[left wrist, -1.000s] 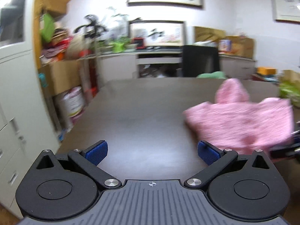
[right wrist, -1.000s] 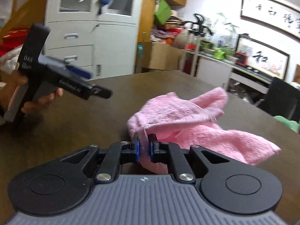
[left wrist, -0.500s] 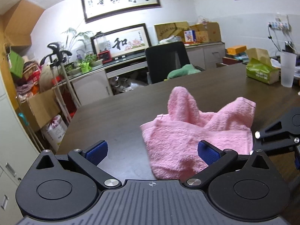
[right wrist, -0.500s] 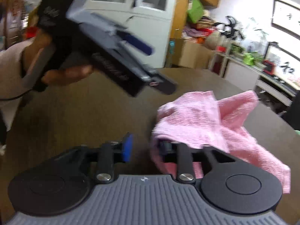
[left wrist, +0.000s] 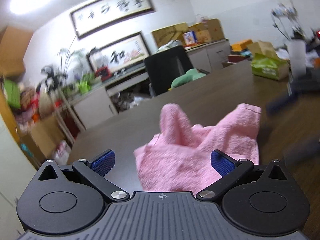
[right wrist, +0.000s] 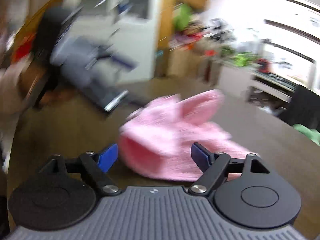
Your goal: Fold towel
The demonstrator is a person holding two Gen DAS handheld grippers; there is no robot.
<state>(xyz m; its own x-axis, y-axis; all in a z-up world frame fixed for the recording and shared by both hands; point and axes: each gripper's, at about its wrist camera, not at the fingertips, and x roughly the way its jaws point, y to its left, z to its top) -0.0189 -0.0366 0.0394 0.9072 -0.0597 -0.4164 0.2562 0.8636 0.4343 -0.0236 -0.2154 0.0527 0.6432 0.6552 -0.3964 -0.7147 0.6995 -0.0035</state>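
Both tongs stand apart, empty; my right tongs (right wrist: 154,156) have just been opening. Pink towel (left wrist: 192,150) lies crumpled on the table (left wrist: 230,92), just ahead of both, slightly right of my left tongs (left wrist: 162,163); neither clearly nearer.

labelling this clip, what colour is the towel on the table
Plain pink towel, clearest in the left wrist view.

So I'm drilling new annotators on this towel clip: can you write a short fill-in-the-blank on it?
1. The towel is coloured ____.
2. It lies crumpled on a dark ____.
3. The right gripper, whose jaws have just been opening, holds ____.
4. The left gripper has its jaws ____.

Missing words: pink; table; nothing; open
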